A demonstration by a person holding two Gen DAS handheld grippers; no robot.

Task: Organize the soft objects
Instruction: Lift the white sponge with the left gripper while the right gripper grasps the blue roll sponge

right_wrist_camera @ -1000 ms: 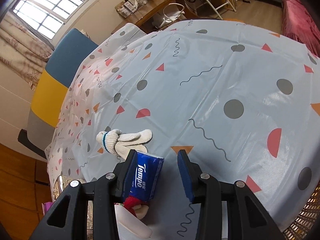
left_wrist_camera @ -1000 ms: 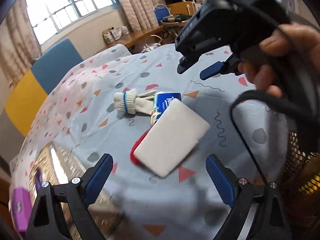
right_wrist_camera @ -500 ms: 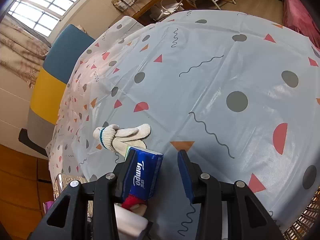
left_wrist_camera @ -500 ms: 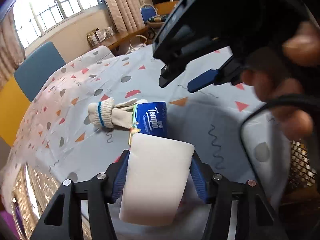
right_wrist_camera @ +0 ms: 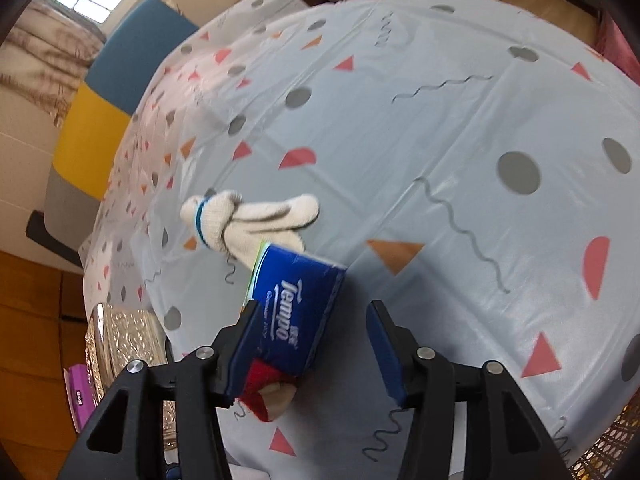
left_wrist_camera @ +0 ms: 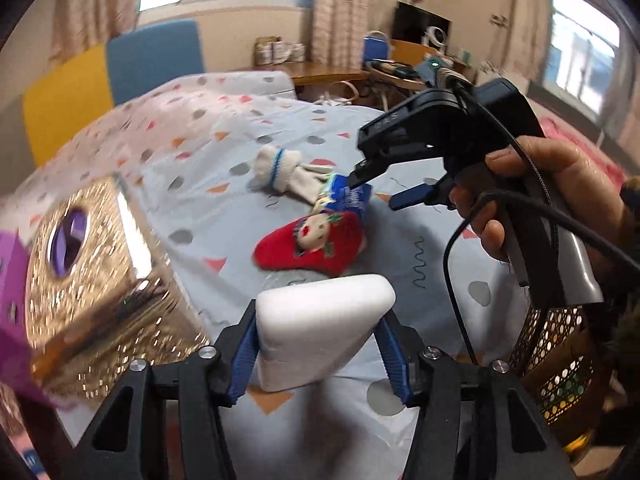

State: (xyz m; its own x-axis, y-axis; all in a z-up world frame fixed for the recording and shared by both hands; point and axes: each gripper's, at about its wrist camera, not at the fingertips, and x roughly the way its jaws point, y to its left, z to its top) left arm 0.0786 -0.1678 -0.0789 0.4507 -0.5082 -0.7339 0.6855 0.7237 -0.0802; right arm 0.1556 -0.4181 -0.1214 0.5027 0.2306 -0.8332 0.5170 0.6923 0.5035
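Left gripper (left_wrist_camera: 318,354), bottom centre of the left wrist view: jaws closing, both pads pressed on a white sponge block (left_wrist_camera: 320,326), which is lifted clear of the patterned tablecloth (left_wrist_camera: 436,300); a gold perforated basket (left_wrist_camera: 100,300) stands at lower left, just beside the load, and appears the likely destination.

Right gripper (right_wrist_camera: 310,350), bottom centre of the right wrist view: jaws opening; the blue tissue pack (right_wrist_camera: 298,306) lies between them against the left pad only, the right pad standing apart; not gripped.

Still on the cloth: tissue pack, red plush toy (left_wrist_camera: 316,244) at mid-frame of the left view, and white knitted glove (right_wrist_camera: 248,222) above the pack.

Progress judged early: one item in hand and not yet deposited; three unsorted; a purple object (left_wrist_camera: 66,236) shows at the gold basket. A second woven basket (left_wrist_camera: 560,360) sits at right edge; contents cannot be determined.
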